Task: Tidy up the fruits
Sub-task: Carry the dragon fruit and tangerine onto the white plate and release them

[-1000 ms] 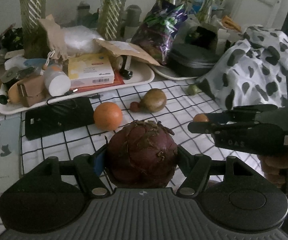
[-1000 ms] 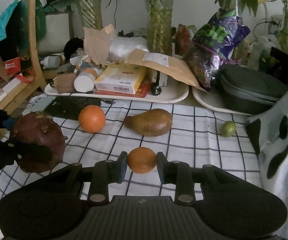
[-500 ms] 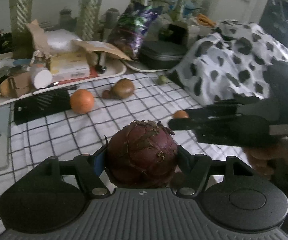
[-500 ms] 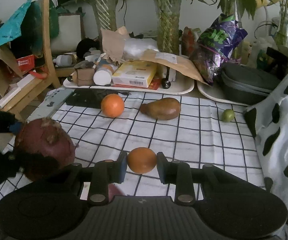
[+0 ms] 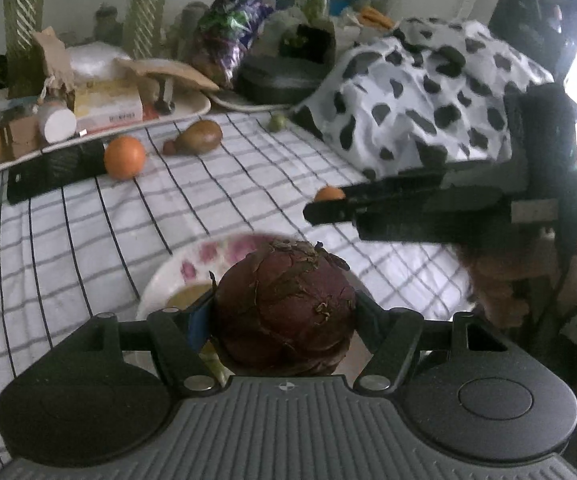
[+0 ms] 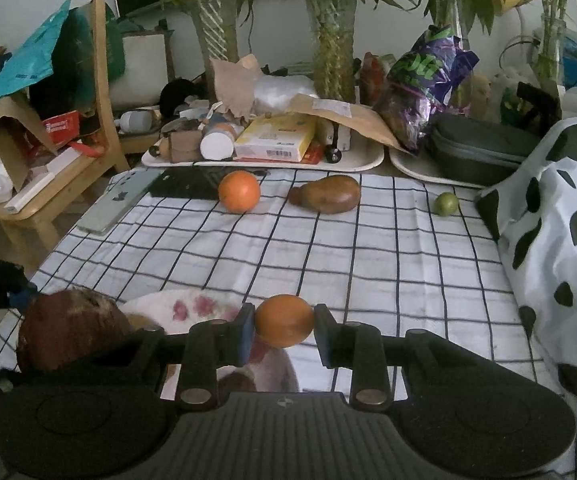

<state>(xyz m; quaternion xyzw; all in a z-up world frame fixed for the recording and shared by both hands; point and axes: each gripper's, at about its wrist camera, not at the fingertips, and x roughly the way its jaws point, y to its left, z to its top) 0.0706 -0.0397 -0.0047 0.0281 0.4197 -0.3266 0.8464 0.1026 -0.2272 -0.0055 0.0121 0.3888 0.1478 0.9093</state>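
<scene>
My left gripper (image 5: pixel 284 316) is shut on a big dark red scaly fruit (image 5: pixel 284 304), held above a white plate with pink flowers (image 5: pixel 208 256) near the table's front edge. The fruit also shows in the right wrist view (image 6: pixel 68 332). My right gripper (image 6: pixel 284 326) is shut on a small orange fruit (image 6: pixel 284 320) above the same plate (image 6: pixel 192 304). On the checked cloth further back lie an orange (image 6: pixel 239 191), a brown pear (image 6: pixel 328 194) and a small green fruit (image 6: pixel 446 203).
A black phone-like slab (image 6: pixel 192 186) and a pale phone (image 6: pixel 120 200) lie at the cloth's back left. Two cluttered white trays (image 6: pixel 360 162) and plant vases stand behind. A cow-print cloth (image 6: pixel 560 220) covers the right side. A wooden chair (image 6: pixel 100 120) is left of the table.
Both grippers have drawn back toward the table's front edge with their fruits. The flowered plate has come into view beneath them.
</scene>
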